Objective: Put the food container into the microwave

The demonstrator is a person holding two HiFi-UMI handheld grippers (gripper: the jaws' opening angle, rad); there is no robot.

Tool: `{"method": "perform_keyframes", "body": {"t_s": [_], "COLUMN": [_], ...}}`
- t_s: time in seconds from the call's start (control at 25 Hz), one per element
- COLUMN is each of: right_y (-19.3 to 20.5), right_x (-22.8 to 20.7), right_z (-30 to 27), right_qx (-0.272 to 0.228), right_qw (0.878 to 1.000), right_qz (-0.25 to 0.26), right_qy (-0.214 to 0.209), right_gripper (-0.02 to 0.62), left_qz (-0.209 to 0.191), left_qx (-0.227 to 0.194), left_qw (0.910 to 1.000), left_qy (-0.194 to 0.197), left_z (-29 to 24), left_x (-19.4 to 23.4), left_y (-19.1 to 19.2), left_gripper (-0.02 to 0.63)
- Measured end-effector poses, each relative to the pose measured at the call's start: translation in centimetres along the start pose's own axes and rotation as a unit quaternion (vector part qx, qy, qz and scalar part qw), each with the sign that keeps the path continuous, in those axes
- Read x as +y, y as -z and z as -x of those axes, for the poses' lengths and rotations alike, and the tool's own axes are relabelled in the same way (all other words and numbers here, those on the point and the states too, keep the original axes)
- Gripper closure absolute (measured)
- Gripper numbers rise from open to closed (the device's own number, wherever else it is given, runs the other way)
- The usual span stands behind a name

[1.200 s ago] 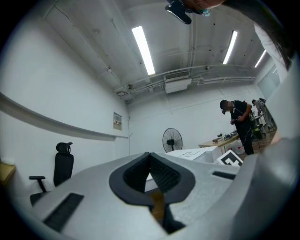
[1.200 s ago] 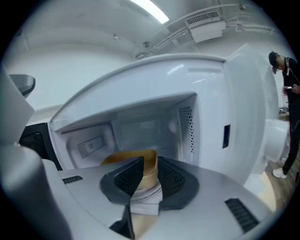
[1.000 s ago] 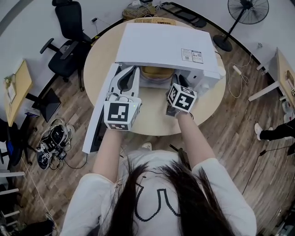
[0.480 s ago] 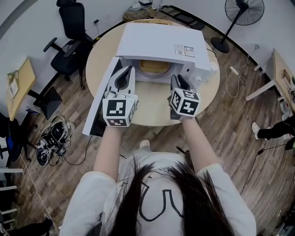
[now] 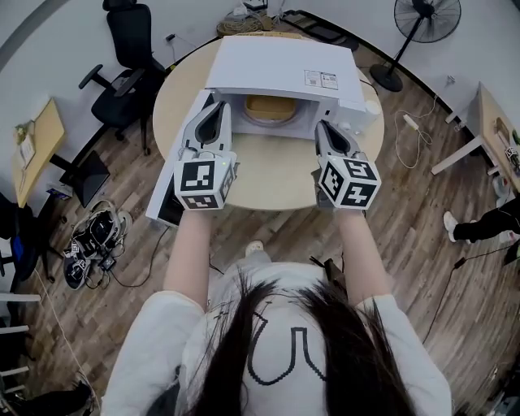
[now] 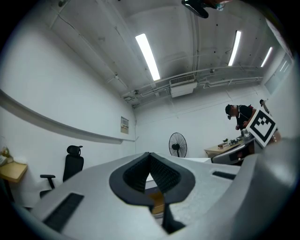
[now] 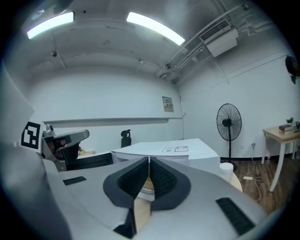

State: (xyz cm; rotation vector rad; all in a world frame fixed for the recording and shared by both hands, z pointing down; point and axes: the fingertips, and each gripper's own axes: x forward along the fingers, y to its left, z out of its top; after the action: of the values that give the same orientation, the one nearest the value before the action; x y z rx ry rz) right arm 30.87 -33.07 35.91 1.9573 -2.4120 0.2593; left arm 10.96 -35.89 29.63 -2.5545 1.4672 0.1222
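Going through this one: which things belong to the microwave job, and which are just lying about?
Job in hand:
- microwave, its door open
- food container, inside the microwave
- left gripper and right gripper, jaws shut on nothing
- round table

Lying about:
- office chair
- standing fan
- cables on the floor
- side desk

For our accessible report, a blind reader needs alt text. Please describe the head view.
A tan food container sits inside a white microwave whose door stands open to the left, on a round table. Seen from above, a person holds the left gripper and right gripper, both shut and empty, before the opening.
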Motion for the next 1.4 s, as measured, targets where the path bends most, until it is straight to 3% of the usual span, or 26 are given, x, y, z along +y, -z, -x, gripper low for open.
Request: {"method": "perform_keyframes", "body": {"t_s": [0.16, 0.56, 1.4], "right_y": [-1.8, -7.4, -7.1], "right_x": [0.2, 1.4, 1.8], "right_z": [2.0, 6.4, 8.7], "right_qx": [-0.023, -0.115, -0.126], "right_qw": [0.999, 0.988, 0.981], "right_qz": [0.027, 0.105, 0.148], "right_qy": [-0.003, -0.001, 0.018], "right_gripper": [0.565, 0.565, 0.566], "left_qz": [-0.026, -0.044, -0.052], "left_qx": [-0.009, -0.026, -0.055], "left_qw": [0.9996, 0.9987, 0.9969], "left_qy": [-0.004, 0.006, 0.019], "left_z": [0.6, 1.8, 3.6], "left_x": [0.3, -0.8, -2.5], "left_y": [-0.9, -2.5, -5.0], "left_gripper": [0.598, 0.598, 0.598]}}
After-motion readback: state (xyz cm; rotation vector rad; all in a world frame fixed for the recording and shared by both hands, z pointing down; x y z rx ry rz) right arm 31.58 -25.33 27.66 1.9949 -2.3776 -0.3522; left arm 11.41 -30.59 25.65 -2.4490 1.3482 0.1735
